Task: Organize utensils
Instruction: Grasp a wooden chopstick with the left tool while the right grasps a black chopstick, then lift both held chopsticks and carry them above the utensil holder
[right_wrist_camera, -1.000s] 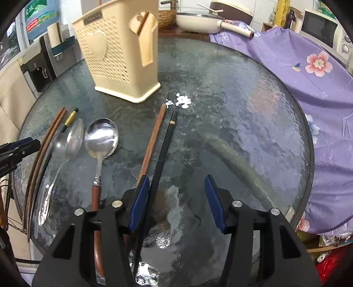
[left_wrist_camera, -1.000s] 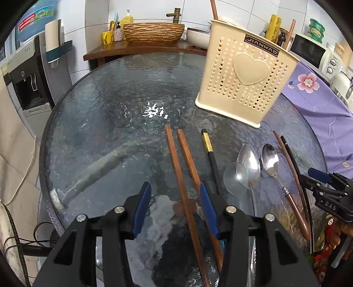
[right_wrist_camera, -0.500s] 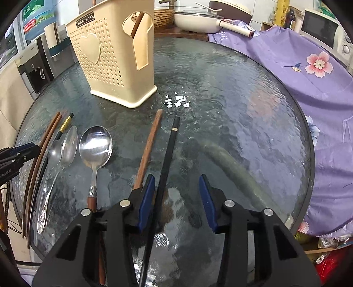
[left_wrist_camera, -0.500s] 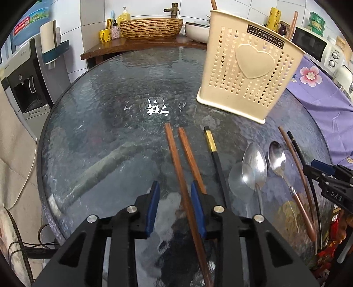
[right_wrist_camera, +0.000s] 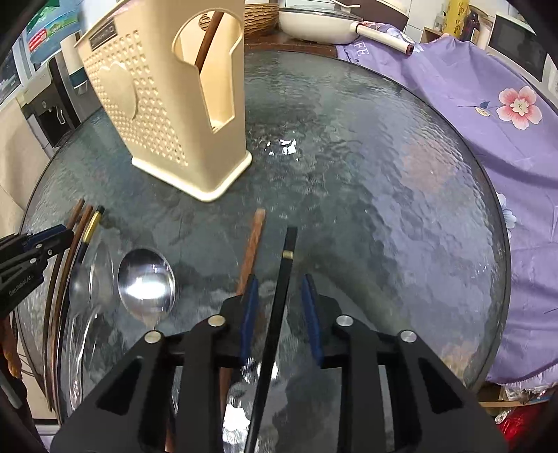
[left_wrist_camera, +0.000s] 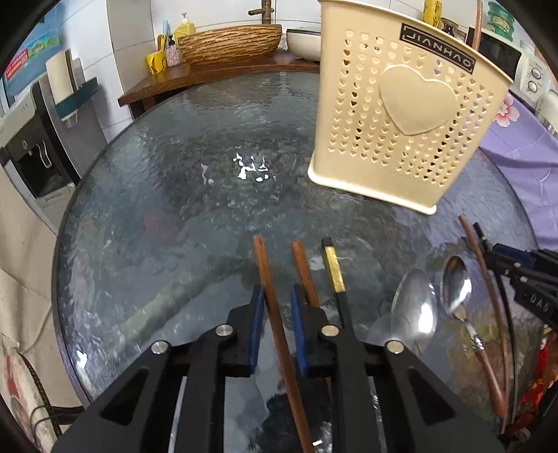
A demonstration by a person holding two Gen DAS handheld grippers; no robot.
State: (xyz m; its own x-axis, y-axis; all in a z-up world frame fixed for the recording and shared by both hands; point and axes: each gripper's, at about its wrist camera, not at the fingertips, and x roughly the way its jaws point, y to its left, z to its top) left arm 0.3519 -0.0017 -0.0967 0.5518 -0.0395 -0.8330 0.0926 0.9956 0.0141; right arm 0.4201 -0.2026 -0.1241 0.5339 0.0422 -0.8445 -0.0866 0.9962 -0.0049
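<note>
A cream perforated utensil holder (left_wrist_camera: 401, 118) stands on the round glass table (left_wrist_camera: 174, 216); it also shows in the right wrist view (right_wrist_camera: 164, 101), with one brown stick inside. My left gripper (left_wrist_camera: 277, 296) has narrowed around a brown wooden chopstick (left_wrist_camera: 268, 289), its pads (left_wrist_camera: 257, 313) close on both sides. A second brown chopstick (left_wrist_camera: 303, 271) and a black gold-banded one (left_wrist_camera: 334, 275) lie just right. My right gripper (right_wrist_camera: 279, 296) straddles a black chopstick (right_wrist_camera: 282, 285), with a gap on each side. A brown chopstick (right_wrist_camera: 251, 247) lies left of it.
Two metal spoons (left_wrist_camera: 436, 299) lie between the grippers, with the brown-handled one's bowl (right_wrist_camera: 146, 282) large in the right wrist view. A purple flowered cloth (right_wrist_camera: 488, 115) covers the table's right side. A white pan (right_wrist_camera: 314, 21) and a woven basket (left_wrist_camera: 230, 41) stand behind.
Both grippers have dropped toward the table and narrowed. The left has closed around the brown chopstick; the right has centred over the black chopstick.
</note>
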